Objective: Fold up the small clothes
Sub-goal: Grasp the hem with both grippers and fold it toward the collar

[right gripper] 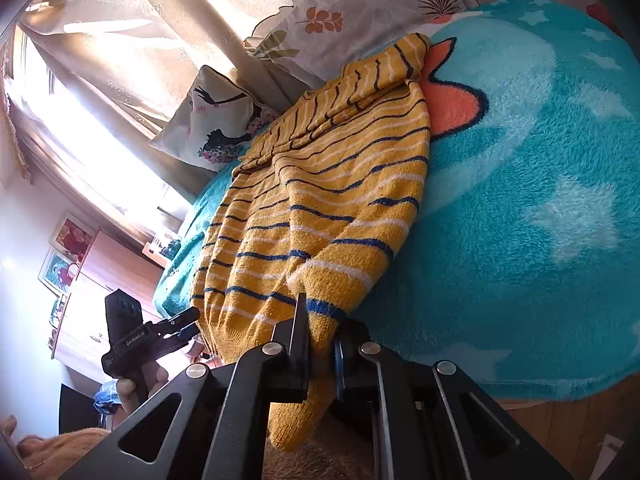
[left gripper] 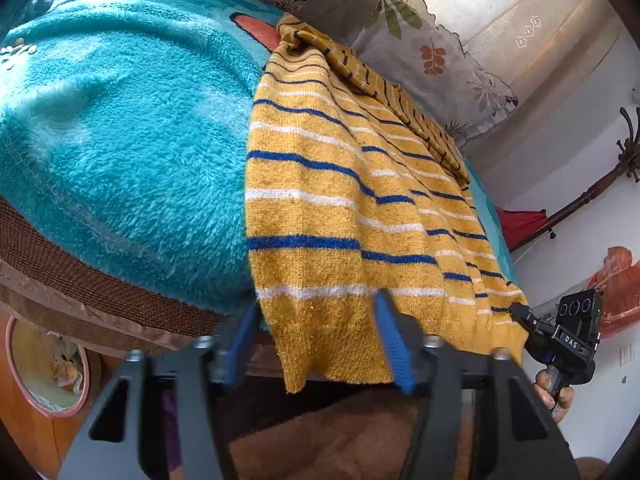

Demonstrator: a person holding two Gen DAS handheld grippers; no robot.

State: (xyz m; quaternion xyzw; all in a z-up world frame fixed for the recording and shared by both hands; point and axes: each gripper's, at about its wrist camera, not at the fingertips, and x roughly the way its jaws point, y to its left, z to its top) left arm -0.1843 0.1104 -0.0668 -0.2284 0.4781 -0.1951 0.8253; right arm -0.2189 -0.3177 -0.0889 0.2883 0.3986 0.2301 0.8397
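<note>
Both tongs work the sweater's near hem: the left gripper [left gripper: 320,340] stands parted, its blue pads either side of the hem, while the right gripper [right gripper: 320,344] is clamped on a hem corner. Beneath, the teal blanket [left gripper: 120,140] lies bare left of the yellow striped sweater [left gripper: 320,208]. A leaf-print pillow [left gripper: 432,52] borders the far edge.

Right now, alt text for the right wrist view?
The right gripper is clamped on the hem corner of a yellow striped sweater that lies across a fluffy teal blanket, its hem hanging over the edge. The left gripper is at the sweater's other hem corner, with pillows and sunlit curtains behind.
</note>
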